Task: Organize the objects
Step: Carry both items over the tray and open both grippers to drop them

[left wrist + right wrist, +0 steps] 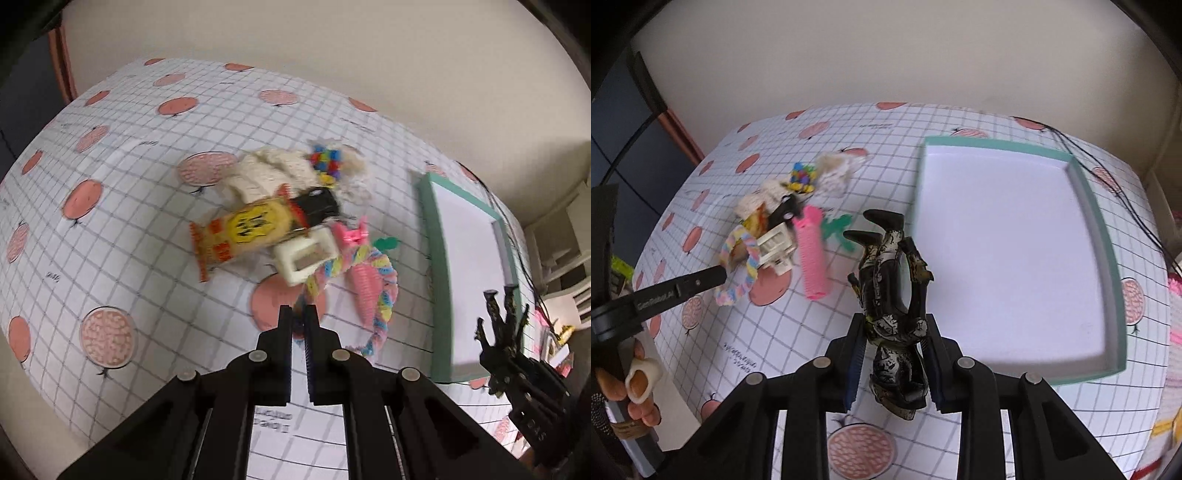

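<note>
Right gripper point(894, 354): seen in the right wrist view with its fingers point(855, 363) clamped on a black figurine point(894, 295); the figurine is gripped about its middle and its legs point away from the camera, toward the far side.
Black figurine: held above the surface point(960, 122), just beside the near left corner of the tray point(1115, 266); whether it touches the cloth cannot be told. In the left wrist view the same figurine point(502, 321) is seen at the right, in front of the tray's near end.
Left gripper point(300, 314): its fingers point(284, 332) are drawn to a narrow gap, with only a thin slit between them; nothing is seen held. The tips lie just at the near end of the pastel braided rope point(373, 295). In the right wrist view one black finger point(683, 286) reaches in from the left to the rope loop point(746, 266), and a hand point(639, 384) is seen on the handle.
Tray: a teal-rimmed box with a white floor, set on the right part of the surface; no object is seen inside.
Pile: gathered left of the tray, well apart from it. A yellow snack packet point(243, 229), a black block point(317, 203), a cream plastic frame point(306, 258), a pink ribbed roller point(812, 254), a cream knitted cloth point(269, 173), a multicoloured bead cluster point(325, 160) and a green cut-out shape point(840, 230) are counted there, most touching or overlapping.
Surface: covered by a white gridded cloth printed with pink fruit.
</note>
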Demonstrator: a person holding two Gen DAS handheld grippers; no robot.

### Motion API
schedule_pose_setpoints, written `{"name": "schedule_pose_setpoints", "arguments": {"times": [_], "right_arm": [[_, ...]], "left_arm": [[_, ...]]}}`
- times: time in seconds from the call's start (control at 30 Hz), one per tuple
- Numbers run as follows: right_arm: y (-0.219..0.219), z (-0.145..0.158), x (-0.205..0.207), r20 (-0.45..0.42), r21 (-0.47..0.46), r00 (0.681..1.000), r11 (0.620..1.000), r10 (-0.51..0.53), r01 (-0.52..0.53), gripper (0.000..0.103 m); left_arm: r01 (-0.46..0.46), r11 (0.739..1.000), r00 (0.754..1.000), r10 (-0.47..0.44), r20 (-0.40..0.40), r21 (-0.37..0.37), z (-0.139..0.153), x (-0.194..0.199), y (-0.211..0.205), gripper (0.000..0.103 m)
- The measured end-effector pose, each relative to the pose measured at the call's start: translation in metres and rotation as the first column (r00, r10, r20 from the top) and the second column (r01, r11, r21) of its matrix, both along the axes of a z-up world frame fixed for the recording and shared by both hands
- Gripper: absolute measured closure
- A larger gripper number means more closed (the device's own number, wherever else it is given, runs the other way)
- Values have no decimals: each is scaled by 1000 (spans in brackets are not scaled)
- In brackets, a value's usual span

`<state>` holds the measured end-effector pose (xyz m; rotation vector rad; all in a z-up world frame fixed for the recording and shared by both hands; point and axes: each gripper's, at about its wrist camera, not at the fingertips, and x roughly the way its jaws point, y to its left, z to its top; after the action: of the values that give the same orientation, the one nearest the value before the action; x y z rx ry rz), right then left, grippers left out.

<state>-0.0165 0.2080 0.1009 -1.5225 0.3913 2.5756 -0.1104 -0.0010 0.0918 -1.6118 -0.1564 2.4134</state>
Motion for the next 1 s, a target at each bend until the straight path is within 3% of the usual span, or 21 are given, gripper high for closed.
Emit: {"name": "schedule_pose_setpoints", "arguments": {"times": [0.6,1.0], "right_arm": [[113,-3,-18,-45,-18,980,981,-192,191,72],[175,-25,-54,-1,-9,970,970,-242,242,72]], "left_arm": [[207,978,976,-205,-74,22,28,-40,115,97],[307,950,951,-306,-32,51,-8,-73,202,97]]}}
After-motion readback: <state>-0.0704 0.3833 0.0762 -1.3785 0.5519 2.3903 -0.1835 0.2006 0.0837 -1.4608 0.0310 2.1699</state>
